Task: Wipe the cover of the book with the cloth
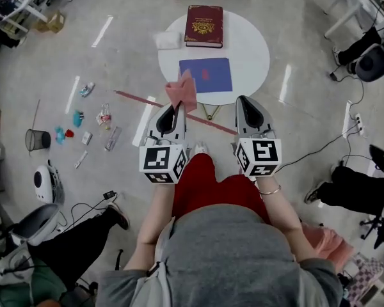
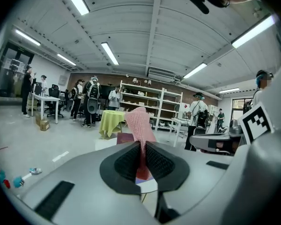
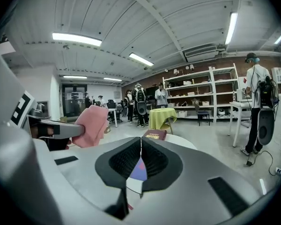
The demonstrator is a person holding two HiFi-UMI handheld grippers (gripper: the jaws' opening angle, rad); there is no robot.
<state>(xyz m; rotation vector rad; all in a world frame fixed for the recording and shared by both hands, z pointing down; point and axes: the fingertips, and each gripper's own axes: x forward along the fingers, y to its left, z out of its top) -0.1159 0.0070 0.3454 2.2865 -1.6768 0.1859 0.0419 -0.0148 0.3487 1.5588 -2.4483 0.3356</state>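
The round white table (image 1: 253, 50) stands just ahead of the person. Both grippers hang over its near edge. The left gripper (image 1: 177, 106) (image 2: 143, 154) has its fingers pressed onto a pink cloth (image 1: 182, 92) (image 2: 139, 123) (image 3: 91, 125). The cloth stands up out of the fingers in a bunched fold, over the table's near left rim. The right gripper (image 1: 243, 101) (image 3: 140, 157) has its fingers closed together on nothing.

A blue pad (image 1: 205, 75) lies flat on the near half of the table. The dark red book (image 1: 204, 25) (image 3: 154, 135) lies flat at the table's far edge. Its gold-stamped cover faces up, and its long axis points away from the person. It is well apart from both grippers. A white wad (image 1: 167, 40) sits at the table's left rim, just beside the book.
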